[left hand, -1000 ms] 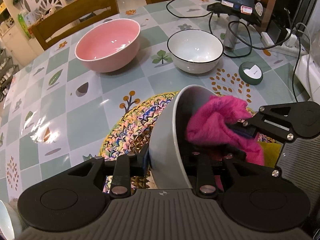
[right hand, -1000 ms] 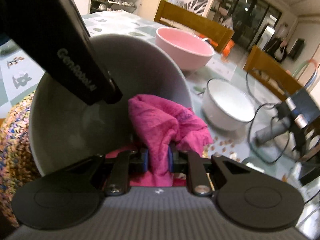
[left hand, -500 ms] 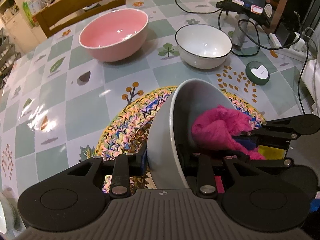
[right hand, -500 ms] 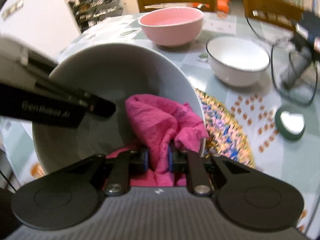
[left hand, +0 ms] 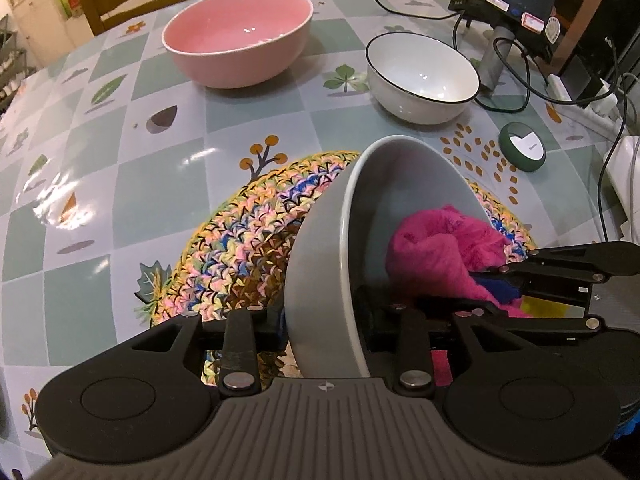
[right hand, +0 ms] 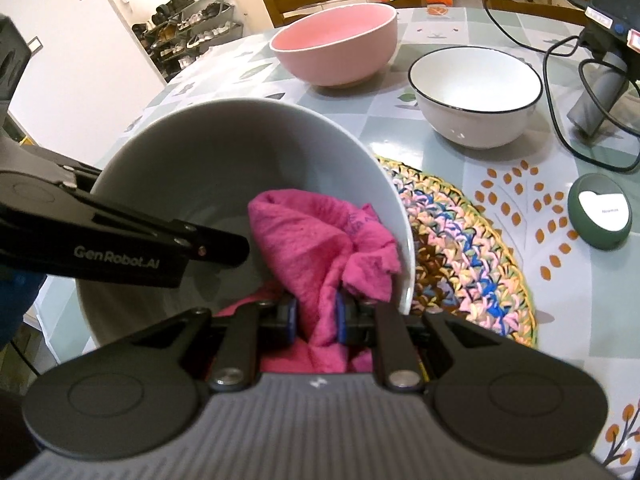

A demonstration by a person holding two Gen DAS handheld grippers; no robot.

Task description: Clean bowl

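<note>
Over the last second the pink cloth (right hand: 316, 240), pinched by the right gripper (right hand: 314, 312), had slid toward the lower rim inside the tilted grey bowl (left hand: 320, 280), clamped above the woven mat (left hand: 248, 240) by the left gripper (left hand: 320, 320), suggesting wiping underway.

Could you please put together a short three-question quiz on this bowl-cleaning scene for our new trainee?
1. True or false: the grey bowl sits flat on the woven mat.
2. What does the right gripper hold? A) sponge B) pink cloth C) spoon
3. Which bowl on the table has a dark rim?

Key:
1. False; the left gripper holds it tilted by its rim.
2. B
3. The white bowl, beside the pink bowl.
</note>
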